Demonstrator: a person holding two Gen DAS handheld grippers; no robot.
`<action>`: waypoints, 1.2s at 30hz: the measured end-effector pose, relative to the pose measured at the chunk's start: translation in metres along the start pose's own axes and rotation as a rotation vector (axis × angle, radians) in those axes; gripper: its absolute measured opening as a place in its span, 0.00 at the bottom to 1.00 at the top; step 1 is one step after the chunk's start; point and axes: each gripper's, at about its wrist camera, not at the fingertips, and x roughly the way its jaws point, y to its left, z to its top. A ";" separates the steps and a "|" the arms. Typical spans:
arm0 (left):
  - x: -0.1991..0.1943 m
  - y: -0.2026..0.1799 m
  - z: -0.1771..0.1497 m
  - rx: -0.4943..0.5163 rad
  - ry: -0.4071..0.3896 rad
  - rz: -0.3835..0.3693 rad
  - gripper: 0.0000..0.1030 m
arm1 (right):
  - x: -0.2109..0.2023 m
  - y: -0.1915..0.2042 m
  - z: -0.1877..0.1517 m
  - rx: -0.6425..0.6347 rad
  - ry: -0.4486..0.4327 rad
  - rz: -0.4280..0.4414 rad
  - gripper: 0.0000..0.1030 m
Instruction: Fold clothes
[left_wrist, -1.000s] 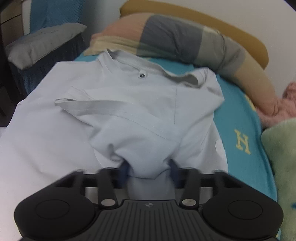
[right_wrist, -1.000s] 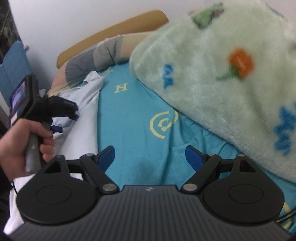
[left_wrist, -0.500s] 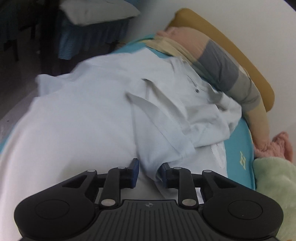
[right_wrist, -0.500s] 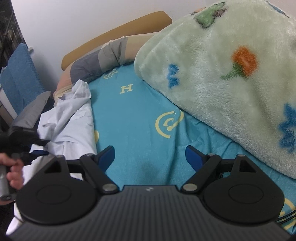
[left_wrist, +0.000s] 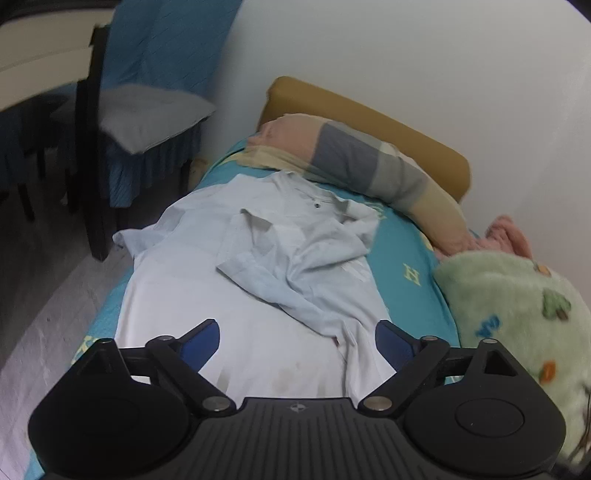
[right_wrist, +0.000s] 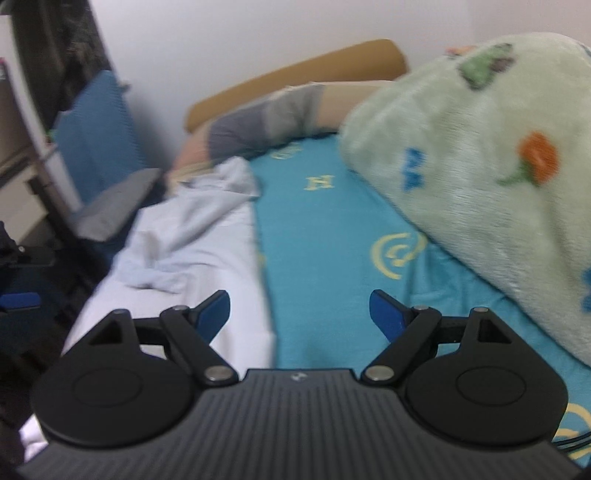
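In the left wrist view, a dark chair (left_wrist: 92, 122) with a grey cushion (left_wrist: 151, 118) is standing in the upper left of the frame, beside the bed (left_wrist: 402, 280). The light blue shirt (left_wrist: 258, 258) is lying spread over the teal sheet in the middle of the frame, its collar pointing to the top, near the striped pillow (left_wrist: 362, 166). One sleeve is lying folded across the chest part, and the cloth there is wrinkled. The left tool (left_wrist: 297, 341) is hanging at the lower middle of the frame, over the bottom part of the shirt; its blue fingers (left_wrist: 201, 341) are standing wide apart and are pinching nothing. At the right edge a green fleece blanket (left_wrist: 517, 306) is lying on the bed, just beside the shirt's right border.

In the right wrist view, which is a little blurred, the shirt (right_wrist: 184, 251) is lying at the left middle of the frame, along the left side of the bed (right_wrist: 332, 240). The right tool (right_wrist: 299, 314) is at the lower middle, with its fingers (right_wrist: 386, 314) also spread wide and holding nothing; the left one is over the shirt's edge, the right one over the bare sheet. The green blanket (right_wrist: 480, 147) is filling the upper right of the frame.
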 end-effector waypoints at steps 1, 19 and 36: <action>-0.002 -0.002 -0.002 0.008 -0.005 -0.011 0.93 | -0.002 0.005 0.001 -0.014 -0.002 0.019 0.78; 0.074 0.070 -0.001 -0.133 -0.066 0.002 0.93 | 0.265 0.082 0.121 0.043 0.071 -0.046 0.72; 0.104 0.086 -0.004 -0.120 -0.080 0.005 0.93 | 0.339 0.067 0.191 -0.180 -0.024 -0.346 0.14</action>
